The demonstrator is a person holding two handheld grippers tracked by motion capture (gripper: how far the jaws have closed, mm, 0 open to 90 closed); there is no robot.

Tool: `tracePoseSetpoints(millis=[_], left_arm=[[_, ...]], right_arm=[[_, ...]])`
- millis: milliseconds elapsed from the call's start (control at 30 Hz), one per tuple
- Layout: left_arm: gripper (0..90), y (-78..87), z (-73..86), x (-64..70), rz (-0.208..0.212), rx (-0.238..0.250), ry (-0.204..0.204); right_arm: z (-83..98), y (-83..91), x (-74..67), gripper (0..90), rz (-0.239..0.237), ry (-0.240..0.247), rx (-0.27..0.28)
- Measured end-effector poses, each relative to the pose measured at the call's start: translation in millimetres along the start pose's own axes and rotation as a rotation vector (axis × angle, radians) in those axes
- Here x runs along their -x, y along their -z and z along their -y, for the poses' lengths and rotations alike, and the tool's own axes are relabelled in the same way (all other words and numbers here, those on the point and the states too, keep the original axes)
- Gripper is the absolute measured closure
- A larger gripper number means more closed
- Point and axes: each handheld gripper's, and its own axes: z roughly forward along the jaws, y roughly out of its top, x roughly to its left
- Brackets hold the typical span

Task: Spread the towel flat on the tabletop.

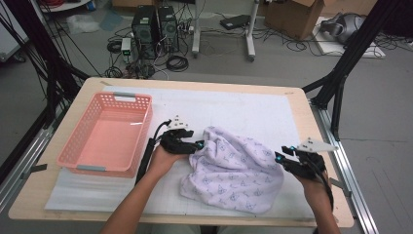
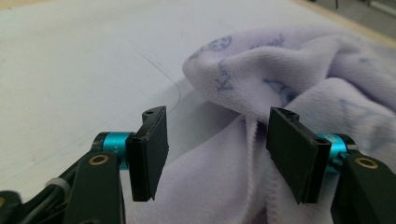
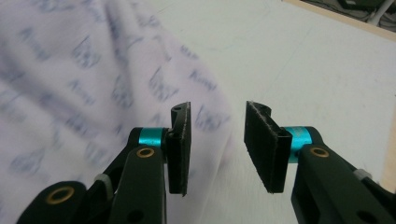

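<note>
A white cloth (image 1: 234,168) with a small blue print lies crumpled on the white mat (image 1: 243,109). In the high view my left gripper (image 1: 198,145) is at the cloth's upper left corner. The left gripper view shows the left gripper (image 2: 217,144) open, its jaws wide apart over a hemmed fold of the cloth (image 2: 280,70) without pressing it. My right gripper (image 1: 282,153) hovers at the cloth's right edge. In the right gripper view, the right gripper (image 3: 217,140) is open with nothing between its pads, and the cloth (image 3: 93,70) lies just beyond and to the left.
A pink plastic basket (image 1: 104,168) stands empty at the left of the wooden table (image 1: 311,141). Bare mat stretches behind the cloth. Beyond the table are computer towers (image 1: 155,27), cables and a cardboard box (image 1: 292,17) on the floor.
</note>
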Motion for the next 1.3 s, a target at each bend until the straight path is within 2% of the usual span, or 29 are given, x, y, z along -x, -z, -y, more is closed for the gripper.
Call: tracePoseSetpoints(millis=[67, 133, 200, 267, 333, 400, 433, 467, 500, 533, 567, 600, 667, 733, 833, 933, 967, 1100, 1133, 1233, 1300], left_arm=[[38.9, -5.9, 1.1, 0.0, 0.003, -0.010, 0.001], [42.8, -10.3, 3.7, -1.3, 0.028, -0.028, 0.009], [53.0, -14.0, 6.3, -1.5, 0.051, -0.048, -0.004], [64.2, -15.7, 7.4, -1.4, 0.063, -0.054, -0.029], [79.1, -16.6, 7.6, -0.1, 0.058, -0.055, -0.060], [84.5, -15.6, 6.7, 0.5, 0.032, -0.047, -0.083], [85.6, -14.1, 5.8, 0.4, 0.016, -0.037, -0.083], [86.3, -12.1, 4.5, -0.6, -0.001, -0.023, -0.088], [87.1, -9.6, 3.0, -2.1, -0.019, -0.002, -0.084], [87.1, -5.9, 1.0, -4.1, -0.042, 0.023, -0.084], [87.3, -2.0, -1.1, -6.3, -0.054, 0.058, -0.067], [87.4, 2.5, -4.9, -9.3, -0.068, 0.065, -0.057], [87.4, 12.1, -11.4, -11.8, -0.090, 0.113, -0.058], [87.4, 20.9, -14.5, -12.6, -0.097, 0.162, -0.048], [87.3, 27.5, -11.5, -12.0, -0.077, 0.147, -0.063], [87.0, 31.5, -4.2, -10.1, -0.051, 0.114, -0.066], [86.8, 32.6, -0.7, -7.9, -0.045, 0.117, -0.072], [82.4, 35.0, 13.8, -1.8, -0.025, 0.082, -0.074], [80.0, 35.4, 16.8, -2.0, -0.034, 0.070, -0.078], [64.4, 36.4, 19.5, -6.7, -0.058, 0.053, -0.029], [56.5, 38.9, 17.0, -8.1, -0.079, 0.086, -0.009]], right_arm=[[-9.5, -21.2, 4.5, 56.9, 0.004, -0.014, -0.021], [-16.2, -43.9, 9.9, 47.6, -0.045, -0.063, -0.021], [-20.9, -65.5, 11.5, 42.8, -0.077, -0.075, -0.038], [-24.3, -87.7, 10.6, 38.4, -0.121, -0.074, -0.102], [-24.7, -104.3, 7.1, 43.5, -0.154, -0.075, -0.154], [-23.1, -115.2, 1.8, 58.0, -0.192, -0.059, -0.203], [-23.9, -115.5, -0.4, 74.4, -0.184, -0.037, -0.192], [-25.0, -114.4, -0.5, 79.6, -0.219, -0.028, -0.178], [-28.5, -107.9, -1.8, 81.6, -0.206, 0.004, -0.150], [-28.5, -107.9, -1.8, 81.6, -0.206, 0.004, -0.150], [-30.3, -102.6, -0.6, 81.9, -0.199, 0.008, -0.123], [-32.1, -96.2, 0.9, 82.0, -0.189, 0.002, -0.091], [-35.0, -81.3, 3.7, 82.0, -0.171, -0.007, -0.029], [-36.6, -66.7, 4.3, 81.9, -0.176, -0.008, 0.020], [-34.8, -47.7, -4.3, 82.0, -0.215, 0.032, 0.074], [-26.0, -35.8, -19.4, 82.0, -0.261, 0.102, 0.063], [-22.1, -33.1, -24.1, 82.0, -0.269, 0.123, 0.050], [-4.2, -28.8, -38.2, 81.8, -0.333, 0.155, 0.000], [0.3, -28.8, -41.3, 81.8, -0.350, 0.158, -0.012], [11.1, -29.3, -50.7, 81.8, -0.423, 0.175, -0.038], [15.6, -29.5, -58.4, 81.8, -0.464, 0.197, -0.069]])
